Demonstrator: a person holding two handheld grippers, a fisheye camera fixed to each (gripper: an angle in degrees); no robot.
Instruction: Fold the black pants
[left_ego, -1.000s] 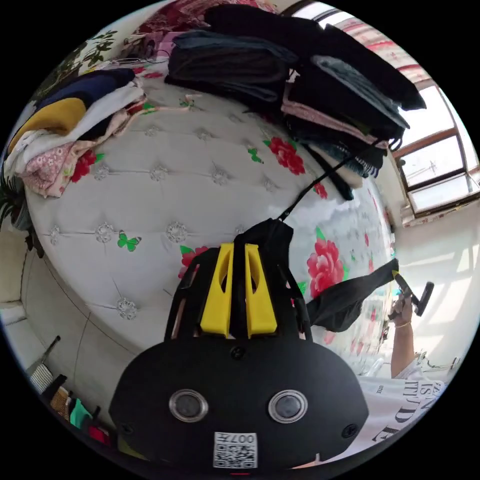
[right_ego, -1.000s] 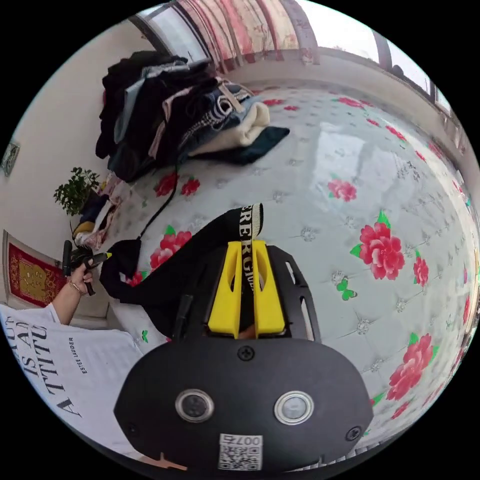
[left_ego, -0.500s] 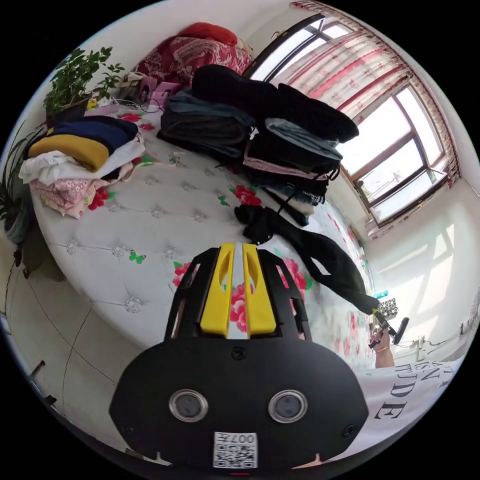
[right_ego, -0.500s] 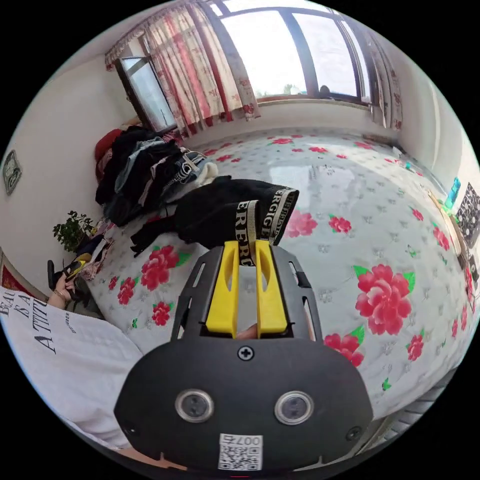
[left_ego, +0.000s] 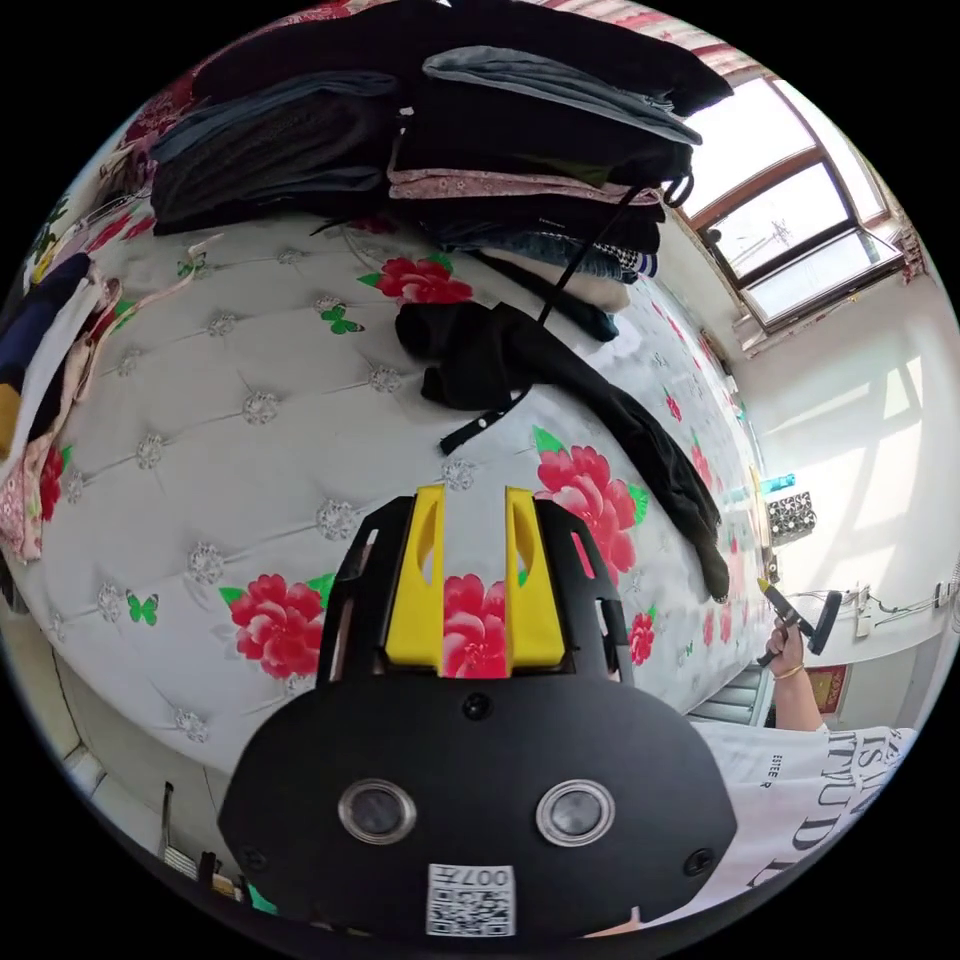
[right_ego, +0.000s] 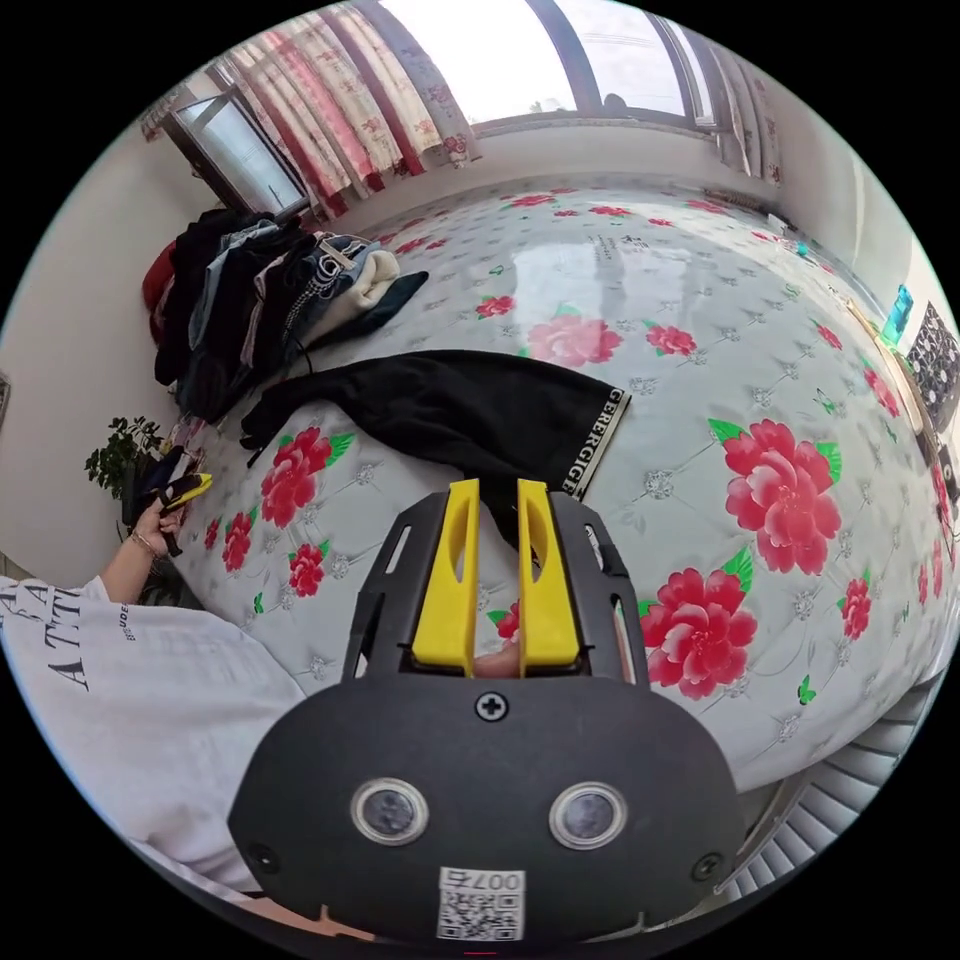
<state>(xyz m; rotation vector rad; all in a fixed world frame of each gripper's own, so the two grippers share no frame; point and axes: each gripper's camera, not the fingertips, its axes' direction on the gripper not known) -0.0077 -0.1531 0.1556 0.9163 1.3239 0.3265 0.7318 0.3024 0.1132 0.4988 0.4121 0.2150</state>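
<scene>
Black pants (right_ego: 440, 410) flat on flowered bed (right_ego: 720, 330), just beyond right gripper (right_ego: 497, 492), jaws apart, empty. Left gripper (left_ego: 473, 498) also apart, empty, near pants' bunched end (left_ego: 470, 355). Far end partly hidden near clothes pile (right_ego: 260, 290). Long axis runs left-right, lettered waistband (right_ego: 597, 440) at right.

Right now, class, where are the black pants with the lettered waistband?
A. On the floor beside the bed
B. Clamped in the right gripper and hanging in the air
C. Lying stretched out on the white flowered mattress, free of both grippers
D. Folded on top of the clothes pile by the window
C: the black pants with the lettered waistband lie flat on the white flowered mattress, and the right gripper and left gripper both have parted, empty jaws.
</scene>
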